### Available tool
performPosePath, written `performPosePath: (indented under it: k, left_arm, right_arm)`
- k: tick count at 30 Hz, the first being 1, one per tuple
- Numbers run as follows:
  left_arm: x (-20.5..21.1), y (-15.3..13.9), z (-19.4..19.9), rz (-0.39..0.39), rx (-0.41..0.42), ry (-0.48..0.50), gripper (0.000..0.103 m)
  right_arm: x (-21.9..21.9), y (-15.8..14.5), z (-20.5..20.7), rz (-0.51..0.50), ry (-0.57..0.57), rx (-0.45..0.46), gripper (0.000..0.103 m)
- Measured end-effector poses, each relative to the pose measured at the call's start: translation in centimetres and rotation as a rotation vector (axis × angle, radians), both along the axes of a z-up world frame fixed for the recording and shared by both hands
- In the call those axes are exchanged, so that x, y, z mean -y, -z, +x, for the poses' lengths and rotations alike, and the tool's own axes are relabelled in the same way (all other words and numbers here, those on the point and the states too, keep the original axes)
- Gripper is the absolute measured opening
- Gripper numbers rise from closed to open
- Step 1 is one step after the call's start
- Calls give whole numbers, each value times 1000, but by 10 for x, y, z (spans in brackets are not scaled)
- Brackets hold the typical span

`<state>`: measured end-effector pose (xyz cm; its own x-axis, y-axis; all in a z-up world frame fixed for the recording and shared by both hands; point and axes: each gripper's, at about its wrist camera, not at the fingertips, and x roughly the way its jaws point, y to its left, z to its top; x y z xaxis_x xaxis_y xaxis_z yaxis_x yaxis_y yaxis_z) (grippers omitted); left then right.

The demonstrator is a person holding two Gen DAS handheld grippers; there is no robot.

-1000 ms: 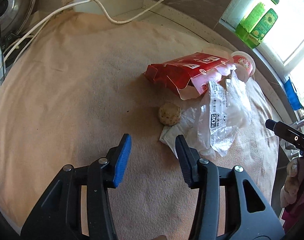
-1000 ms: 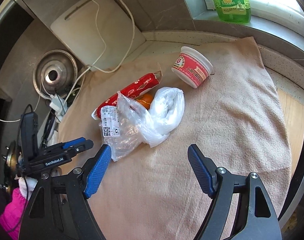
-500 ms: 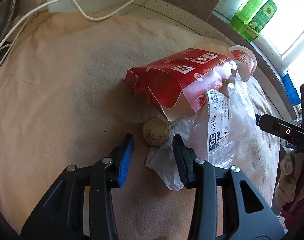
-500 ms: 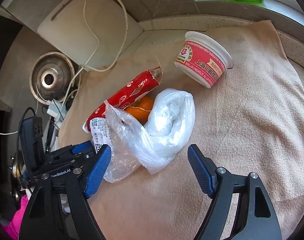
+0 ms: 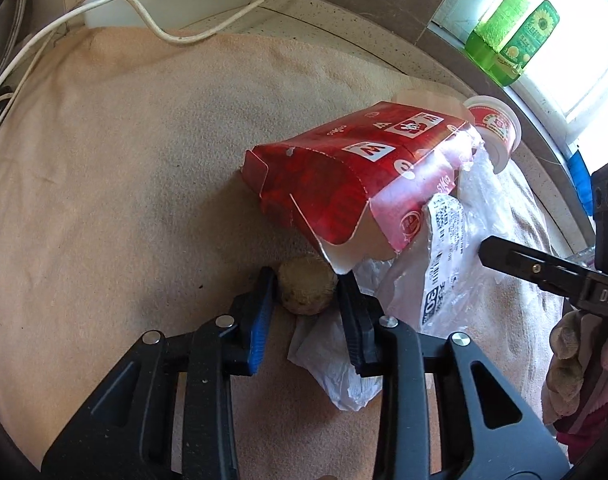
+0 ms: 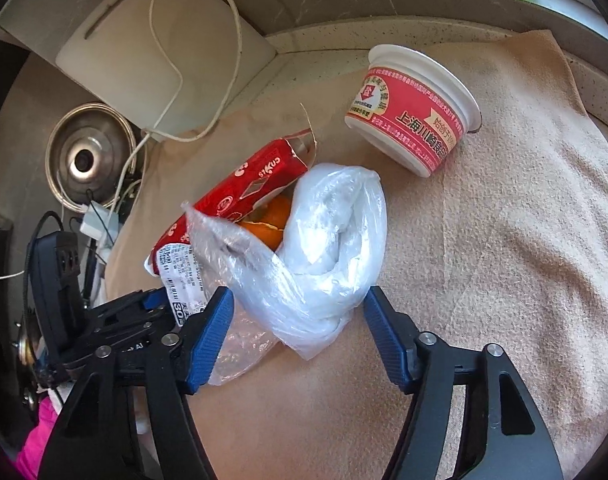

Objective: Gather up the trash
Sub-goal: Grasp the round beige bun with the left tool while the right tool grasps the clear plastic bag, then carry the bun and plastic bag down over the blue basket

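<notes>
Left gripper point(image 5: 305, 284) is down on the beige cloth point(image 5: 104, 200), its fingers closing around a small round brownish lump point(image 5: 307, 291); contact is hard to judge, with the red carton point(image 5: 343, 188) overhanging the far side. Right gripper point(image 6: 300, 312) is closing too, blue fingers point(image 6: 210, 332) either side of the white plastic bag point(image 6: 327, 240), not yet squeezing it. An orange peel point(image 6: 270, 220) peeks out between carton and bag, mostly hidden. A clear labelled wrapper point(image 5: 447, 264) lies crumpled beside them. The red-and-white cup point(image 6: 415, 116) lies tipped on its side farther back, apart from the pile. A green bottle point(image 5: 511, 40) glares out on the sill.
</notes>
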<state>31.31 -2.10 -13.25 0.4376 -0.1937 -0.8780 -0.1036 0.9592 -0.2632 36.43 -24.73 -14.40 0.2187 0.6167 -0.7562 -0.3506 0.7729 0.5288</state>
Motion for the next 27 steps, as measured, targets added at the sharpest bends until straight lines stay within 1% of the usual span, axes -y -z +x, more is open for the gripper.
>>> performPosePath:
  k: [1, 3, 6, 8, 17, 27]
  left_arm:
    - [0, 0, 0, 1, 3, -2, 32]
    - [2, 0, -1, 5, 9, -6, 32]
    - [3, -2, -4, 12, 14, -10, 31]
    - [2, -5, -7, 12, 21, -15, 31]
    - [-10, -20, -32, 26, 55, -24, 31]
    - [-25, -34, -69, 12, 91, -46, 31]
  right_arm:
    - [0, 0, 0, -4, 5, 4, 56]
    - [1, 0, 1, -8, 13, 6, 42]
    - [4, 0, 1, -1, 24, 8, 32]
    - [6, -2, 0, 1, 32, 16, 28]
    - [22, -11, -11, 17, 58, 38, 21]
    - [53, -37, -38, 47, 126, 92, 17]
